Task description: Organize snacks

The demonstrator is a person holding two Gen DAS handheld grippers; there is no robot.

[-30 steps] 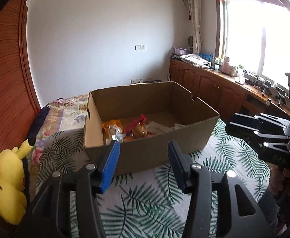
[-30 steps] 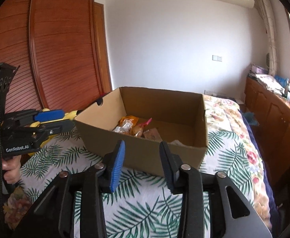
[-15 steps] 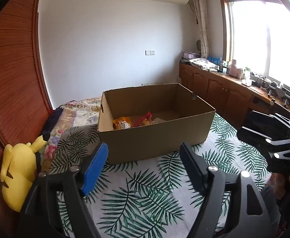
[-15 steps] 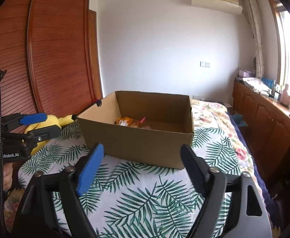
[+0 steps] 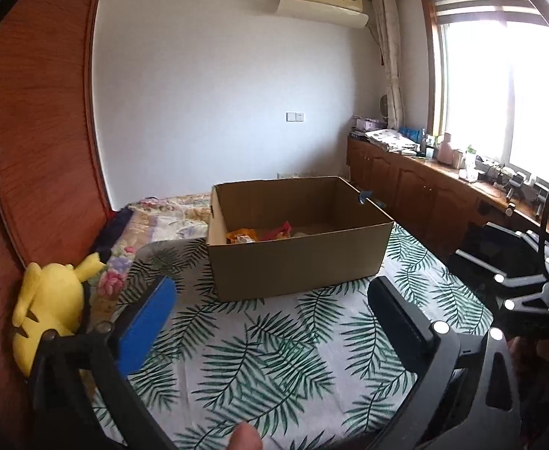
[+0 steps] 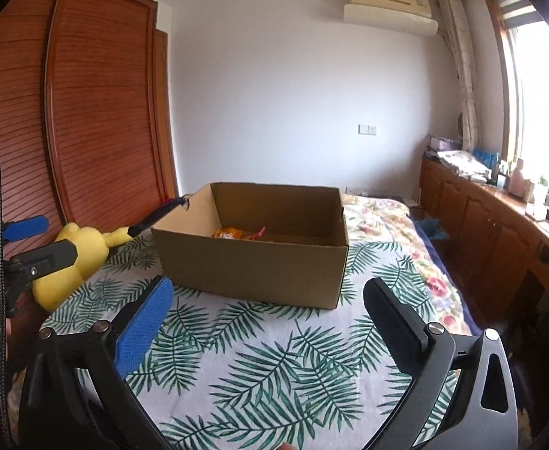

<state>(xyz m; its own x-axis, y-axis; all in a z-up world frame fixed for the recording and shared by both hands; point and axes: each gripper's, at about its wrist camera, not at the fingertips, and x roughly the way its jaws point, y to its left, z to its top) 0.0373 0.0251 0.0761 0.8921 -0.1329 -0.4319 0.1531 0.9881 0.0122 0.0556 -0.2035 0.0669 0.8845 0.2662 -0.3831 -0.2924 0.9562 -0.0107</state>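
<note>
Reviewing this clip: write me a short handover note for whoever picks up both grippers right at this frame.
Left gripper: jaws opening wide, nothing between them.
Right gripper: jaws opening wide too, nothing between them.
Both point at the cardboard box from a short way off, touching nothing.
The box sits open on the leaf-print bedspread. Several snack packets lie on its floor, orange and red wrappers showing; how many cannot be told from here.
Done: no snacks lie loose on the visible bedspread, so packing looks finished.
Left: probably nothing; check the box contents and the areas out of view.
</note>
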